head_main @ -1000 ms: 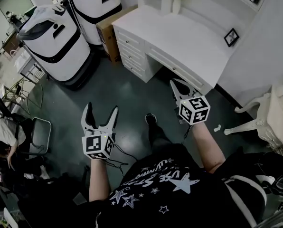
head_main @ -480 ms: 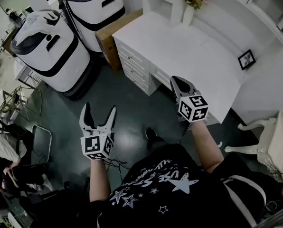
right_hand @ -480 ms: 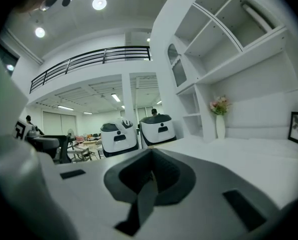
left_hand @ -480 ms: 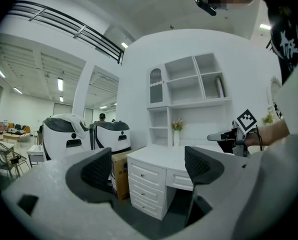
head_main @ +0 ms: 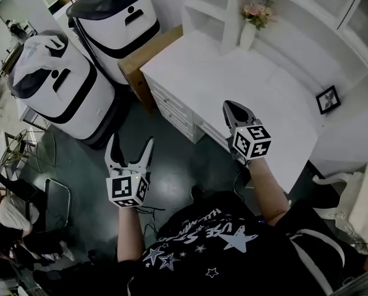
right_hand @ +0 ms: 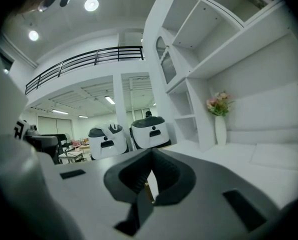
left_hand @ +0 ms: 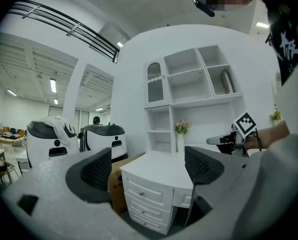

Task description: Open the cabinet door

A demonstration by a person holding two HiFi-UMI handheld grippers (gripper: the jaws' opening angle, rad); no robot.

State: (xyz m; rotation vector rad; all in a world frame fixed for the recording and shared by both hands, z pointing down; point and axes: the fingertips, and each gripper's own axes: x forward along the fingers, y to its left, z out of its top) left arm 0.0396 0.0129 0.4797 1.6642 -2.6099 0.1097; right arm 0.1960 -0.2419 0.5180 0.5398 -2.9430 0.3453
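The left gripper (head_main: 131, 145) hangs over the dark floor (head_main: 165, 165), near the drawers (head_main: 175, 110) of the white desk (head_main: 233, 66). Its jaws stand wide apart and nothing is between them. The right gripper (head_main: 232, 110) is above the near edge of the desk, its jaws pressed together and holding nothing. The cabinet door (left_hand: 155, 82), small and arched, is high in the left part of the shelf unit (left_hand: 194, 89) that stands on the far side of the desk, well apart from both grippers. A vase with flowers (head_main: 249, 32) stands on the desk by the shelves.
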